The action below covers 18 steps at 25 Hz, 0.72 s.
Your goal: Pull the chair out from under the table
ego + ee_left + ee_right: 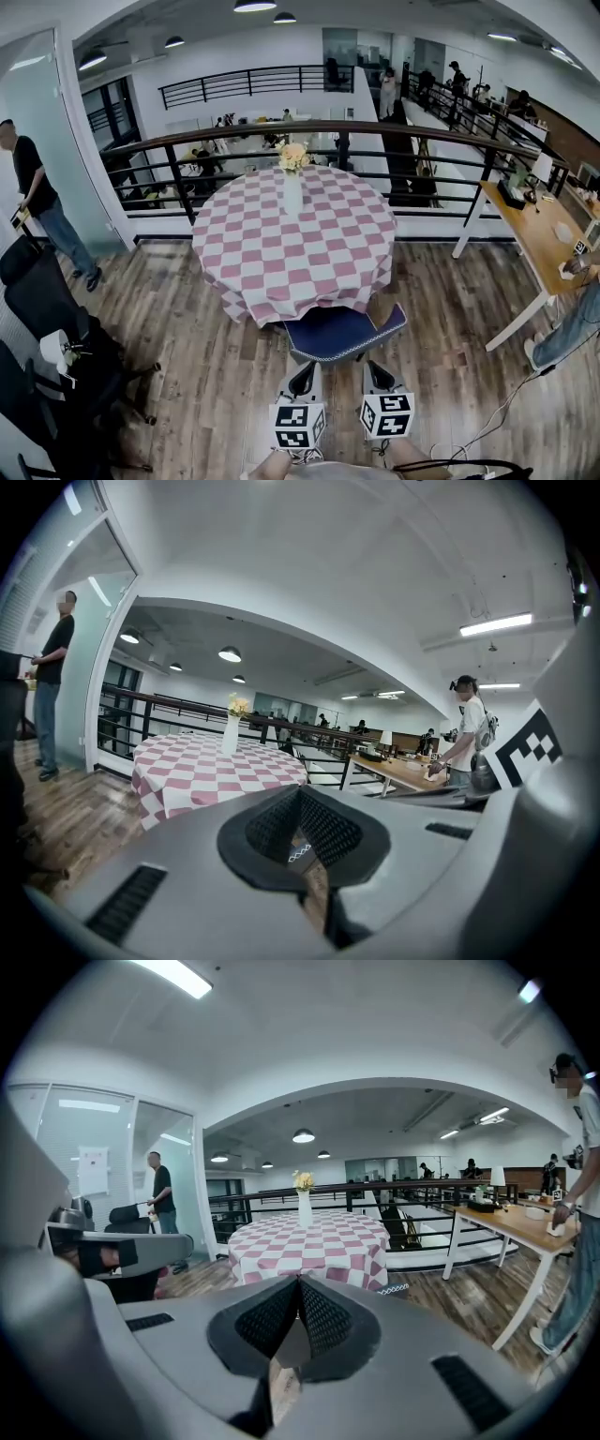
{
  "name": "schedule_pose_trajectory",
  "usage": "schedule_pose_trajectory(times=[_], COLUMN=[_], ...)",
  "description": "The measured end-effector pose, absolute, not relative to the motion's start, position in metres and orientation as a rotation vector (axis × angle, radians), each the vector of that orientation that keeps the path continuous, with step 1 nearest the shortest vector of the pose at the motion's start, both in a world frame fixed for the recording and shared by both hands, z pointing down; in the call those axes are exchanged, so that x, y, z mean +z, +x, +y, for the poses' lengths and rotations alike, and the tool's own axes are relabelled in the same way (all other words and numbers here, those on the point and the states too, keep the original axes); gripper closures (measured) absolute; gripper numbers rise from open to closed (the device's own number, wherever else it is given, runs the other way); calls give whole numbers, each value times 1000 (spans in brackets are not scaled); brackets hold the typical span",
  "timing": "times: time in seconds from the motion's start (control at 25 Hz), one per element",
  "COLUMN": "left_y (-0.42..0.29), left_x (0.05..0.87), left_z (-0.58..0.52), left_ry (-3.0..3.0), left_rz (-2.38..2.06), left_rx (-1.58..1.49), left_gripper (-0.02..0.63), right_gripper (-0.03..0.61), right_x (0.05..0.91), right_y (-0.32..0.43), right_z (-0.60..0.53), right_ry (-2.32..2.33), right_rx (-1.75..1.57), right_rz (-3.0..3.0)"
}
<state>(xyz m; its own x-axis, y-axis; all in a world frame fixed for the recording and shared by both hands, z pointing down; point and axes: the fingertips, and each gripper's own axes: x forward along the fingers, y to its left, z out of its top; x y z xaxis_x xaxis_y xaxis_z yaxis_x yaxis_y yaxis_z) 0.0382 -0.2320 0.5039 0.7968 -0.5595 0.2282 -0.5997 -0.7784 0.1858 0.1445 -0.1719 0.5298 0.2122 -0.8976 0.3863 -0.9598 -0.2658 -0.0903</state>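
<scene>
Two grippers hang side by side low in the head view, the left gripper and the right gripper. Both are aimed at the chair just ahead of them. In each gripper's own view the ribbed pads are pressed together at the tip with nothing between them, so both are closed and empty.

The chair is only partly out. Its blue seat with the pale stitched edge pokes from under the round table on the near side, and the rest is tucked beneath the hanging checked cloth. I can't make out a back or legs from here. The tips sit just short of the seat's front edge, and I see no contact.

My guess is that the pairing is deliberate: one grip on each side of the seat edge would bring the chair straight back across the wooden floor instead of letting it swing. For that the jaws would have to open first, so the pull itself looks not yet begun.

One thing to watch is the cloth draped over the back part of the seat. If it drags along, the tall white vase of yellow flowers in the middle of the table could topple.
</scene>
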Motion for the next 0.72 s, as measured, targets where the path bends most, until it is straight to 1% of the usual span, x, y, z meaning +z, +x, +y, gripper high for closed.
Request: schedule_pose_trajectory(times=[0.32,0.72], left_y=[48,66], left_x=[531,539], left_z=[-239,-251], left_ry=[2667,2579], left_rz=[-921,-1040], left_rx=[299,324], left_gripper=[611,611], right_gripper=[560,560], right_x=[552,561], right_y=[156,172], right_z=[-178,-205], right_ry=[2241,2001], right_rx=[631,610], right_rz=[-1790,-1931])
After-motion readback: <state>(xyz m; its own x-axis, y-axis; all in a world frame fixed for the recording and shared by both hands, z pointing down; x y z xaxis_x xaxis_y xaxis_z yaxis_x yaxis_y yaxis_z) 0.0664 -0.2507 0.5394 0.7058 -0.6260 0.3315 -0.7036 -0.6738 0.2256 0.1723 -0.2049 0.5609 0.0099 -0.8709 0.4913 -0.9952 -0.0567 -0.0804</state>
